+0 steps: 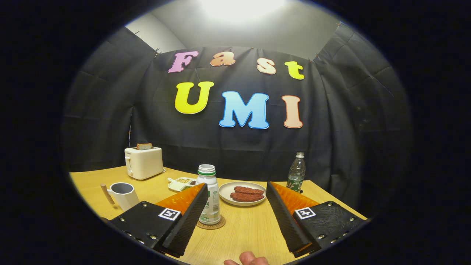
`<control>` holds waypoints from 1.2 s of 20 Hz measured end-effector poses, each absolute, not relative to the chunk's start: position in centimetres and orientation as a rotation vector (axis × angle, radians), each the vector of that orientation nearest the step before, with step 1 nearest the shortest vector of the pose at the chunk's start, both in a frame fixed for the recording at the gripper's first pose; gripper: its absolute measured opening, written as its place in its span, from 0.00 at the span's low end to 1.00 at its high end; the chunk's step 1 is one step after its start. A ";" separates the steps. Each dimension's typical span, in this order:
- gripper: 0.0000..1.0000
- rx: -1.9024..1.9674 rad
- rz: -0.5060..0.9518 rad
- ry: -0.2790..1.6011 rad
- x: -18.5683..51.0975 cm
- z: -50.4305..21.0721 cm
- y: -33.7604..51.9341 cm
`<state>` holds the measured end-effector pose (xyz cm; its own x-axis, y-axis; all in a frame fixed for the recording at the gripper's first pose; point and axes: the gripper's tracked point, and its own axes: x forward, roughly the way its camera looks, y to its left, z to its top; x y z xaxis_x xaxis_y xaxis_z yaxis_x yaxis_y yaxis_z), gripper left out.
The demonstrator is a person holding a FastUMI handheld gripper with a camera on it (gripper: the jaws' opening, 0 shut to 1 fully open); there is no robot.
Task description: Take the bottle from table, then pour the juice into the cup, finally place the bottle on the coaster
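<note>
Gripper view: we see the gripper [235, 206] released, fingers wide apart; the bottle [208, 195] stands on the coaster [211, 224], perhaps touching the left finger.

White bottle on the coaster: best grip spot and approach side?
Grip the white bottle at mid-body, below the green neck ring, coming in level from this near side. It stands upright on the coaster, and its straight round wall suits the open tongs. Shift them left first: the bottle sits by the left finger, not centred.
</note>
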<state>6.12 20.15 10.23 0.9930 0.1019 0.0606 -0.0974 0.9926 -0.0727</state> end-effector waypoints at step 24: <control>0.98 0.110 0.072 -0.062 4.5 11.2 3.7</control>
<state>4.54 3.74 11.17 0.9955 0.0680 0.0656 -0.0747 0.9915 0.1069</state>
